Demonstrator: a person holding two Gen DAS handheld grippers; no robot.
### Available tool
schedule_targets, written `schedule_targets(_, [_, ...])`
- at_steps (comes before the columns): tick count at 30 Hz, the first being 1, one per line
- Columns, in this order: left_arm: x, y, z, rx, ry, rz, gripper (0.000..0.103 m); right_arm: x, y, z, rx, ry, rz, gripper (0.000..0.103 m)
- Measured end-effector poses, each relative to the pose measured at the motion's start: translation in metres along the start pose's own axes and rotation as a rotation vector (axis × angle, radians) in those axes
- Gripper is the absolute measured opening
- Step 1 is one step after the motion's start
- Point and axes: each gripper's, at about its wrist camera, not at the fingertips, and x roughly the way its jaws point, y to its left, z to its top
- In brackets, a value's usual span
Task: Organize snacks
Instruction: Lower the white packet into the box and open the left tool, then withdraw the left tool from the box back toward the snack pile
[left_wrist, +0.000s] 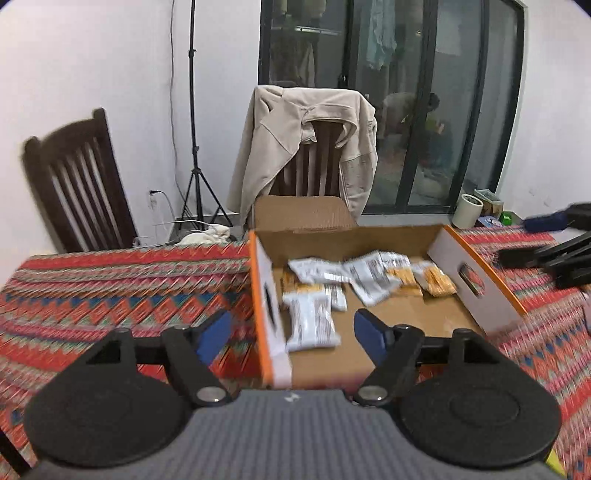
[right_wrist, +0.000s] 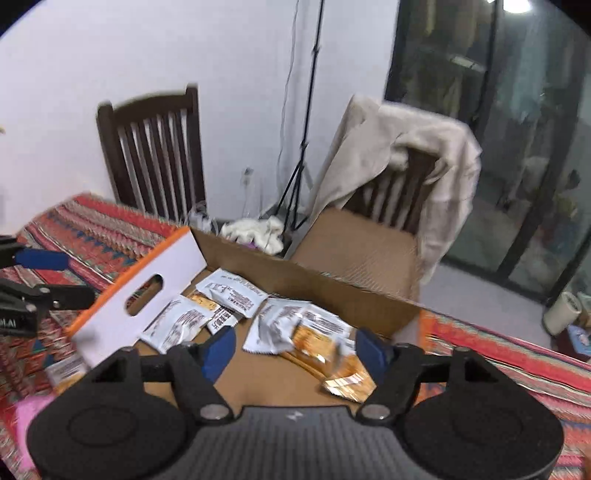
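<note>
Left wrist view: the left gripper (left_wrist: 291, 328) hangs over the near left corner of the box (left_wrist: 476, 275), its fingers (left_wrist: 214, 330) released and spread, nothing between the pads. One finger is outside the box's left wall, the other over the box floor. A white packet (left_wrist: 312, 321) lies just ahead, between the fingers and slightly beyond them, its long axis running near to far, roughly in line with the gripper. More snacks (left_wrist: 373, 275), white and orange, lie scattered across the far half of the box. The right gripper (left_wrist: 546, 223) shows at the right edge, over the table (left_wrist: 110, 295). A cup (left_wrist: 467, 210) stands far right.

Right wrist view: the right gripper (right_wrist: 295, 347) hovers over the box's right half, fingers (right_wrist: 369, 350) released and empty. An orange packet (right_wrist: 343, 369) lies just ahead, by the right finger, its long axis slanting from far left to near right, so it sits crosswise to the opening rather than centred. White packets (right_wrist: 280, 325) lie just beyond.

Judging by this, each hand is nearer its own packet; the left one looks better lined up. Only this view shows the packet (right_wrist: 66, 369) lying outside the box's left wall; only the left view shows the box's orange-edged right wall.
</note>
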Motion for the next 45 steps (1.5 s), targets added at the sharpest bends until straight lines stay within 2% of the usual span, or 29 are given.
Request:
schedule_targets(4, [-0.073, -0.006, -0.034, 0.012, -0.054, 0.025, 0.085, -0.089, 0.006, -0.036, -0.035, -0.074, 0.002, 0.084])
schedule_targets(7, [-0.128, -0.014, -0.065, -0.006, -0.093, 0.022, 0.089, -0.15, 0.015, -0.066, -0.053, -0.129, 0.014, 0.094])
schedule_targets(10, [-0.179, -0.022, -0.097, -0.023, -0.133, 0.013, 0.095, -0.203, 0.027, -0.097, -0.068, -0.169, 0.027, 0.094])
schedule_targets(14, [-0.239, -0.04, -0.139, 0.018, -0.211, 0.031, 0.099, -0.265, 0.048, -0.14, -0.074, -0.234, 0.022, 0.094])
schedule_targets(18, [-0.294, -0.05, -0.181, 0.006, -0.286, 0.02, 0.1, -0.31, 0.069, -0.185, -0.061, -0.293, 0.001, 0.102])
schedule_targets(21, [-0.33, -0.055, -0.209, -0.016, -0.338, 0.019, 0.103, -0.338, 0.086, -0.22, -0.039, -0.325, -0.036, 0.102])
schedule_targets(25, [-0.368, -0.068, -0.247, -0.027, -0.399, 0.06, 0.103, -0.366, 0.111, -0.265, -0.023, -0.36, -0.093, 0.103])
schedule_targets(30, [-0.381, -0.084, -0.284, -0.028, -0.386, 0.138, 0.103, -0.387, 0.142, -0.319, -0.017, -0.356, -0.088, 0.103])
schedule_targets(34, [-0.374, -0.089, -0.305, -0.057, -0.331, 0.137, 0.103, -0.389, 0.159, -0.35, -0.011, -0.324, -0.066, 0.103])
schedule_targets(38, [-0.361, -0.086, -0.309, -0.117, -0.26, 0.14, 0.103, -0.381, 0.164, -0.361, -0.017, -0.29, -0.055, 0.103])
schedule_targets(45, [-0.35, -0.098, -0.298, -0.102, -0.246, 0.188, 0.103, -0.367, 0.154, -0.369, 0.004, -0.28, -0.049, 0.103])
